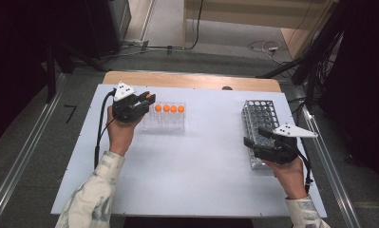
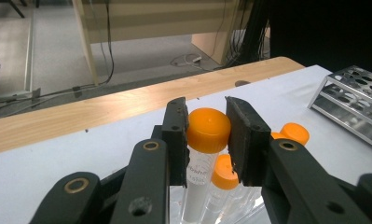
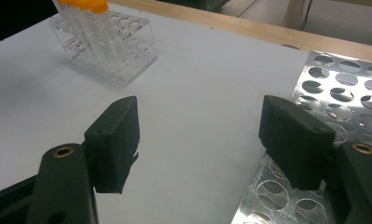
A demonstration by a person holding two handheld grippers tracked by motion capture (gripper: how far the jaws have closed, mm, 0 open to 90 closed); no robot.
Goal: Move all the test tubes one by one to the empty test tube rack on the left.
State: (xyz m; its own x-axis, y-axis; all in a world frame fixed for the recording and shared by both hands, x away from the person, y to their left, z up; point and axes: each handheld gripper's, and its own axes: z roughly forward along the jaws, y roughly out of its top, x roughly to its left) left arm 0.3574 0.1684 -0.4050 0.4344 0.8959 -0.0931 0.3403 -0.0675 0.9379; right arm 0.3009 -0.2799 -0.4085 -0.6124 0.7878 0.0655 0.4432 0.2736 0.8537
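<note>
Left gripper view is showing the left gripper (image 2: 207,133) clamping its two black pads on the orange cap of a tube (image 2: 207,129), the clear body hanging straight down below the jaws. That tube is standing at the end of the clear rack (image 1: 164,122), at the table's left, beside three more capped tubes (image 1: 169,109). Its long axis is running vertical, cap pointing up, bottom down in the rack; how deep it is sitting I cannot quite tell, since the jaws are hiding the rack's top.

The step in hand appears to be pulling this tube out of the clear rack. The next move is calling for a straight lift along the tube's axis, keeping it upright until it clears the rack, then a carry across the white table (image 1: 201,156) toward the metal rack (image 1: 256,118).

Over there the right gripper (image 3: 200,135) is waiting with jaws wide and empty, hovering at the metal rack's near edge.
</note>
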